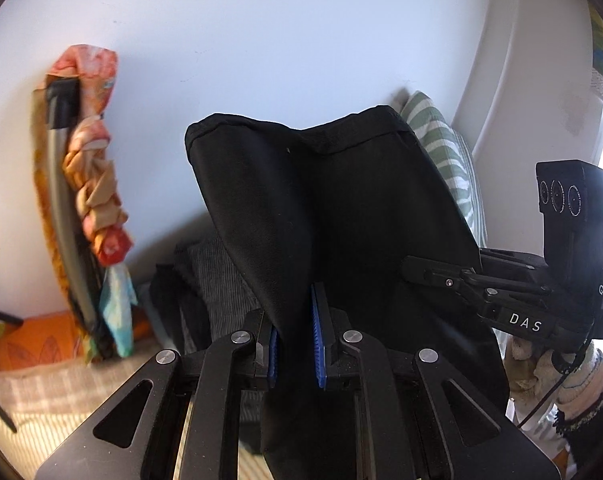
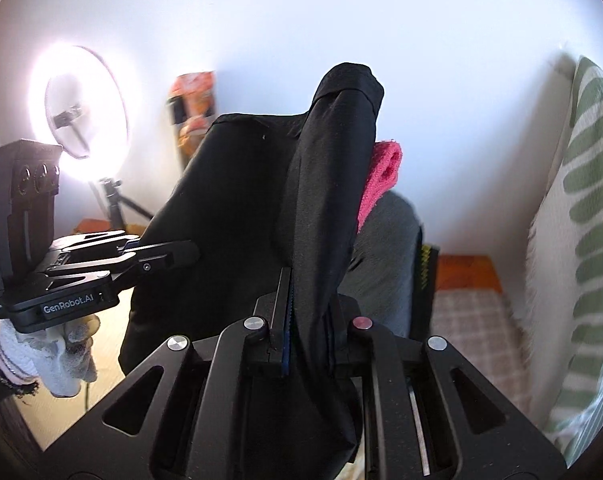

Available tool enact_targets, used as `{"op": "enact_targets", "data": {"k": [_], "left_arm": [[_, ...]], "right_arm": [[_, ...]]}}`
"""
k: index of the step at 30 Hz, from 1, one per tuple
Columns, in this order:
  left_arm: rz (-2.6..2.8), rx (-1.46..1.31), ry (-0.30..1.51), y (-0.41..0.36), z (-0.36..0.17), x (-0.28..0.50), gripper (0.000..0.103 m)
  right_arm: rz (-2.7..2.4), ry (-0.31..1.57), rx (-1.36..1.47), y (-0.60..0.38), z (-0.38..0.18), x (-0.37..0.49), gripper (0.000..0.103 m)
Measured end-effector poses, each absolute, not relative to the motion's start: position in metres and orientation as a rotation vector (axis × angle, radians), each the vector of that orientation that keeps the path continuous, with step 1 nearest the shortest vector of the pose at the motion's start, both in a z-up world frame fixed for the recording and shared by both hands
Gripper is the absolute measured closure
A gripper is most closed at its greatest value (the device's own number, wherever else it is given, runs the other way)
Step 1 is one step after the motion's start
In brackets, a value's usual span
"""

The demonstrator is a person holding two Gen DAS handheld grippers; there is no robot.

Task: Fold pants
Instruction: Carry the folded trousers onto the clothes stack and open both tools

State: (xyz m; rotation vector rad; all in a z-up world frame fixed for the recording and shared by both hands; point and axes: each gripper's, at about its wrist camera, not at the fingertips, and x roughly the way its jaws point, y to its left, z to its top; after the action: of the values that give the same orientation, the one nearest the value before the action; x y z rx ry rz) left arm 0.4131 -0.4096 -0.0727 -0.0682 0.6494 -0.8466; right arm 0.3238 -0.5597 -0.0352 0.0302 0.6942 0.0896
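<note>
Black pants (image 1: 341,208) hang lifted in the air between both grippers, hem or waistband edge at the top. My left gripper (image 1: 295,344) is shut on a fold of the pants between its blue pads (image 1: 319,344). It also shows in the right wrist view (image 2: 173,258), gripping the cloth's left edge. My right gripper (image 2: 309,320) is shut on the pants (image 2: 241,208), which drape over and hide its right finger. It shows in the left wrist view (image 1: 425,270), gripping the cloth's right edge.
A green-striped pillow (image 2: 581,240) leans at the right. Folded grey clothes (image 2: 389,256) and a pink cloth (image 2: 381,176) lie behind the pants on a checked bed cover (image 2: 473,320). A ring light on a tripod (image 2: 81,104) stands left. An orange patterned bundle (image 1: 89,184) leans on the wall.
</note>
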Motion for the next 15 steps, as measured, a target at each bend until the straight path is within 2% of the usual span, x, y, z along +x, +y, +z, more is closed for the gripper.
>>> {"op": "enact_targets", "data": {"k": [12, 15], "left_arm": [[-0.766, 0.003, 0.716, -0.455, -0.096, 0.457, 0.091], [-0.753, 0.008, 0.731, -0.457, -0.101, 0.458, 0.091]], "right_arm": [[0.055, 0.75, 0.03, -0.597, -0.072, 0.385, 0.09], [0.014, 0.77, 0.016, -0.6, -0.081, 0.39, 0.083]]}}
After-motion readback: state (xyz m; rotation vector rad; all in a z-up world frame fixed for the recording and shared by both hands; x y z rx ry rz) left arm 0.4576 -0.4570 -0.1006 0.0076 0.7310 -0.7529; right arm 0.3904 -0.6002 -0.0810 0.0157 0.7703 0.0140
